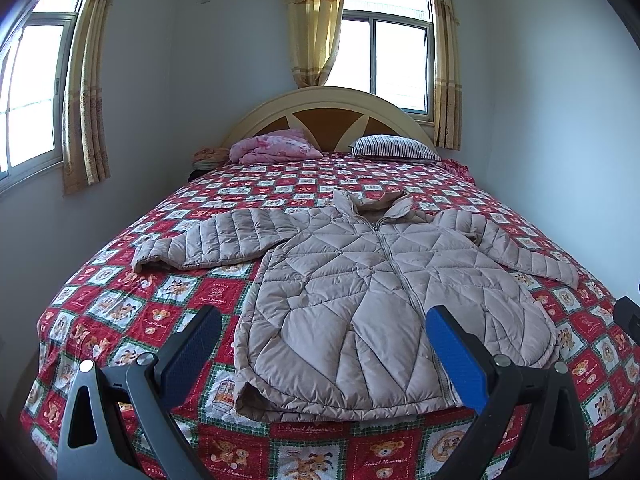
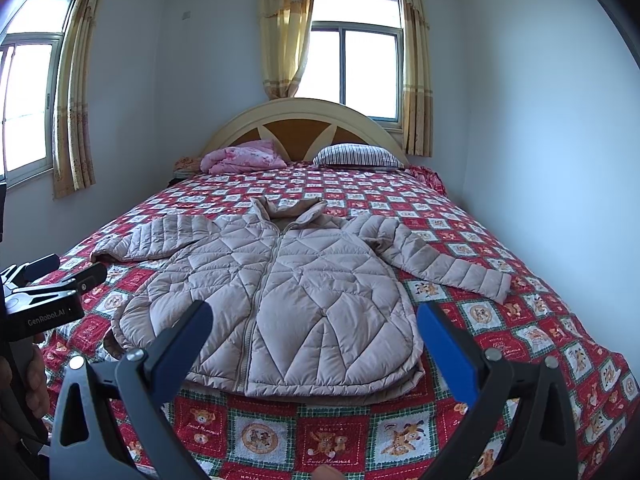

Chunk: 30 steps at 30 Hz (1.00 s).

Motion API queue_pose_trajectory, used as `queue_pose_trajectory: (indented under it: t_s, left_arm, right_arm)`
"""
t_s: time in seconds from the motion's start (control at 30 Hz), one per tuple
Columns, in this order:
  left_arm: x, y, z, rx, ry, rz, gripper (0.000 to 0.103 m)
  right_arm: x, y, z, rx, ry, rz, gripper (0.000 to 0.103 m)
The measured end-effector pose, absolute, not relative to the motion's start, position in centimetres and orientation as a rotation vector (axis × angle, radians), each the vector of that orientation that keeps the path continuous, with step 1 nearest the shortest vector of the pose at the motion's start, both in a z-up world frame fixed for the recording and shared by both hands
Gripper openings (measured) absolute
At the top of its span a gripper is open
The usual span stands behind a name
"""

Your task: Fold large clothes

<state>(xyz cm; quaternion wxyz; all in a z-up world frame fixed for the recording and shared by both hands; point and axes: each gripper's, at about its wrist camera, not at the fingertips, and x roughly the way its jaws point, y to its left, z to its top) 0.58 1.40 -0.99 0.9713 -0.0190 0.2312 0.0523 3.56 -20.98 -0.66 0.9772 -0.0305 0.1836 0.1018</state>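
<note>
A: Item one, the garment?
B: One beige quilted puffer jacket (image 1: 360,280), lying face up and spread flat on the bed (image 1: 120,300), zip closed, collar toward the headboard (image 1: 328,112), hem toward the foot. Both sleeves stretched out sideways, none folded.

A: Bed covering?
B: Red, white and green patchwork bedspread (image 2: 320,432) with bear prints. The jacket sits on its middle to near part.

A: At the head end?
B: One striped pillow (image 1: 394,147), one bundled pink quilt (image 1: 276,146) beside it, both against the headboard, well apart from the jacket.

A: Left claw?
B: Left claw (image 1: 322,346), fingers spread wide, blue pads facing in, nothing between them. It hangs above the foot of the bed, clear of the jacket's hem. Also seen at the left edge of the right wrist view, a hand (image 2: 34,384) on its grip.

A: Right claw?
B: Right claw (image 2: 314,340), likewise wide apart and empty, above the near edge of the bed, not touching the jacket.

A: Room?
B: Two windows (image 2: 354,68), yellow curtains (image 2: 284,28), pale walls.
</note>
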Motion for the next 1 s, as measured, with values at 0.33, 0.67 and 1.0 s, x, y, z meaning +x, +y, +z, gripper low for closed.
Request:
queue_pose_trajectory:
  t_s: [0.33,0.67,1.0]
  left_arm:
    - [1.3,1.1,-2.0,-0.029,0.492,0.112,0.102]
    - [2.5,1.0,-2.9,-0.004,0.498,0.096,0.102]
    - [11.5,1.7,-5.5,0.104,0.515,0.12,0.102]
  right_arm:
    - [4.1,-21.0,-1.7,-0.058,0.397,0.207,0.103]
    - [5.1,-21.0,-2.4,-0.055,0.42,0.212,0.103]
    - [12.7,-27.8,-5.7,0.139,0.607,0.164,0.103]
